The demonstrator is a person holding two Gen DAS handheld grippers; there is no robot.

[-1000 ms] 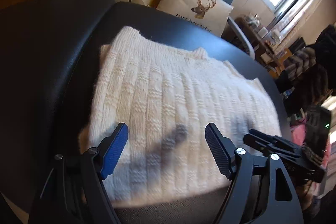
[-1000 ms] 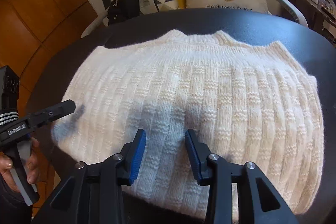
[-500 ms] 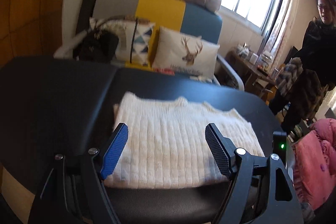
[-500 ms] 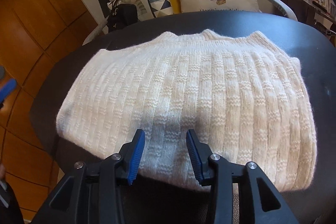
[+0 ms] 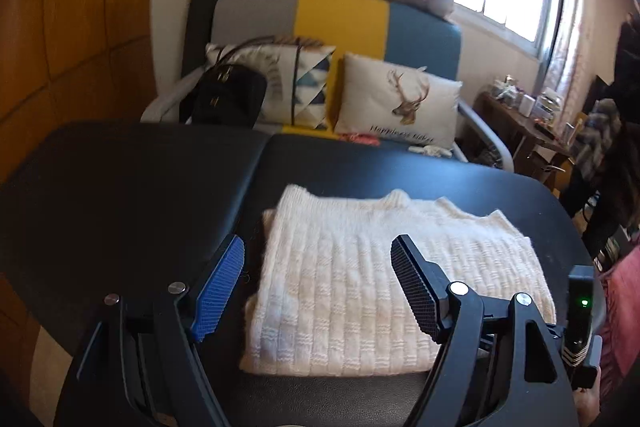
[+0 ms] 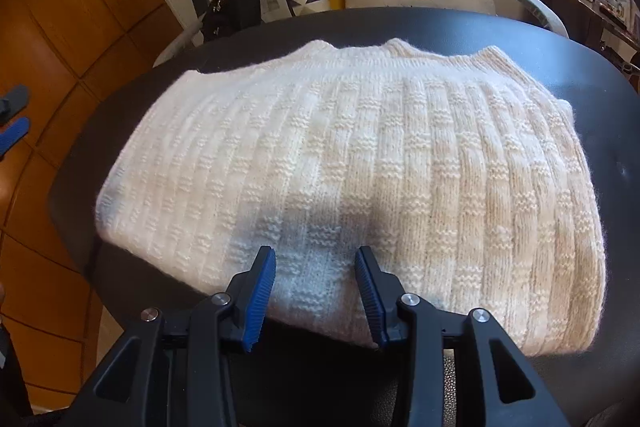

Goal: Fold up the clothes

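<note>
**Two open grippers over a sweater that already looks folded**

Both tools hang free above the cream knitted sweater [image 6: 352, 163], which lies as a compact, layered rectangle on the black padded table [image 5: 132, 187], toward its near right part in the left wrist view. Judging by the squared edges and the doubled thickness at the left side, the folding looks finished or nearly so; the step in hand reads as a check or a withdrawal rather than a grasp.

The left gripper [image 5: 316, 287] is spread wide with nothing between its blue pads, held above the sweater's near left corner and angled moderately downward, so the sofa and deer cushion [image 5: 400, 107] fill the upper view. The right gripper [image 6: 316, 291] is parted to a middling width and grips nothing; it points more steeply down at the near edge of the knit, and its shadow falls on the ribs just ahead of the fingertips [image 6: 264, 267].

If another fold is wanted, the next move calls for pinching the near edge through all layers without dragging the pile. Otherwise, a light smoothing or setting the tools aside would do.
</note>
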